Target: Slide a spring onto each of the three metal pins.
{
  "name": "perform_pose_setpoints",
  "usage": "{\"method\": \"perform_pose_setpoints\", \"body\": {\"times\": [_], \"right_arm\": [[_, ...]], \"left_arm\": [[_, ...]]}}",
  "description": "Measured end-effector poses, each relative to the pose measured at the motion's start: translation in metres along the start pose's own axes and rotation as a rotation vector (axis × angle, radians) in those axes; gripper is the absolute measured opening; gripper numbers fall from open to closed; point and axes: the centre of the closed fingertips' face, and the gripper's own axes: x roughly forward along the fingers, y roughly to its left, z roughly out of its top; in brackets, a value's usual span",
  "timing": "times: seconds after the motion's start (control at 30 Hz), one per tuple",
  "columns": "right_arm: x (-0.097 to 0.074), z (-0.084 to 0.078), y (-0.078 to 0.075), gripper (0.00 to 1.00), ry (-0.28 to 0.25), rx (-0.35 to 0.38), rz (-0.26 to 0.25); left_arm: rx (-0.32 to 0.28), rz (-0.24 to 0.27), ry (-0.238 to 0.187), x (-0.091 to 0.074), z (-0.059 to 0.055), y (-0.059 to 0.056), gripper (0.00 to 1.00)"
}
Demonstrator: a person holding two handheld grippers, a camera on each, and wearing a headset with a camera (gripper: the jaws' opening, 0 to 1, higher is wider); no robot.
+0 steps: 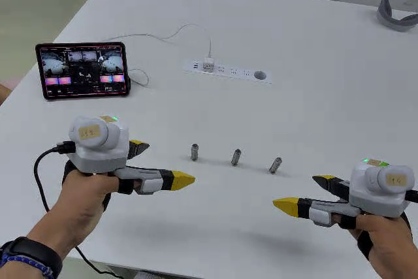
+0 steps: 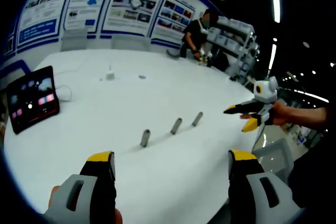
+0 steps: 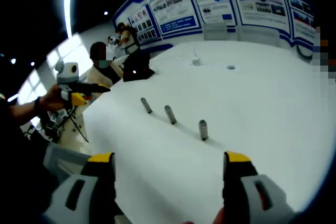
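Three short metal pins stand in a row on the white table (image 1: 300,83): left pin (image 1: 194,152), middle pin (image 1: 236,157), right pin (image 1: 275,165). Each looks ribbed, like a coil around it. They also show as left pin (image 2: 145,138), middle pin (image 2: 176,126), right pin (image 2: 197,119), and as left pin (image 3: 146,105), middle pin (image 3: 169,114), right pin (image 3: 203,129). My left gripper (image 1: 163,161) (image 2: 170,157) hovers open, left of the row, holding nothing. My right gripper (image 1: 302,193) (image 3: 165,157) hovers open and holds nothing, in front of the row's right end.
A tablet (image 1: 83,68) with a lit screen lies at the back left. A white power strip (image 1: 225,70) with a plugged-in cable sits behind the pins. A grey headset (image 1: 395,14) rests at the far right. The table's near edge runs just below both hands.
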Motion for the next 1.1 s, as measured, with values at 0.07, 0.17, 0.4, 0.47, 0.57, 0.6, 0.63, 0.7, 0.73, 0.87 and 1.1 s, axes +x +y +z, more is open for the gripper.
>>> {"method": "perform_pose_setpoints", "body": {"times": [0.07, 0.17, 0.4, 0.47, 0.57, 0.6, 0.63, 0.7, 0.73, 0.87, 1.1], "right_arm": [[0.000, 0.000, 0.001, 0.87, -0.001, 0.001, 0.000], [0.000, -0.001, 0.002, 0.87, 0.003, 0.002, 0.003], [0.000, -0.001, 0.005, 0.88, 0.000, -0.003, 0.007], [0.000, -0.001, 0.007, 0.89, -0.002, -0.002, 0.010], [0.000, -0.002, 0.008, 0.90, -0.003, -0.005, 0.013], [0.000, -0.001, 0.009, 0.90, -0.006, -0.005, 0.014], [-0.001, -0.001, 0.009, 0.90, -0.009, -0.004, 0.013], [-0.002, -0.001, 0.010, 0.90, -0.015, -0.001, 0.012], [-0.002, -0.002, 0.011, 0.90, -0.015, 0.001, 0.013], [-0.004, -0.006, 0.011, 0.90, -0.010, 0.005, 0.011], [-0.008, -0.009, 0.010, 0.90, -0.013, 0.014, 0.003]], "left_arm": [[-0.006, -0.004, 0.000, 0.000, 0.001, -0.001, 0.88], [-0.002, -0.005, -0.013, 0.000, 0.004, 0.000, 0.89], [0.023, -0.001, 0.009, -0.001, 0.002, 0.001, 0.90], [0.024, -0.002, 0.014, -0.001, 0.000, 0.001, 0.90], [0.031, -0.004, 0.012, -0.001, 0.000, 0.000, 0.90], [0.027, -0.005, 0.014, -0.001, 0.000, 0.000, 0.91], [0.027, -0.006, 0.014, 0.000, 0.000, 0.000, 0.91], [0.029, -0.005, 0.014, 0.000, 0.000, 0.000, 0.91], [0.027, -0.007, 0.014, 0.000, 0.000, 0.000, 0.91], [0.025, -0.007, 0.012, 0.001, 0.001, 0.000, 0.93], [0.021, -0.012, 0.009, 0.002, -0.001, -0.003, 0.93]]}}
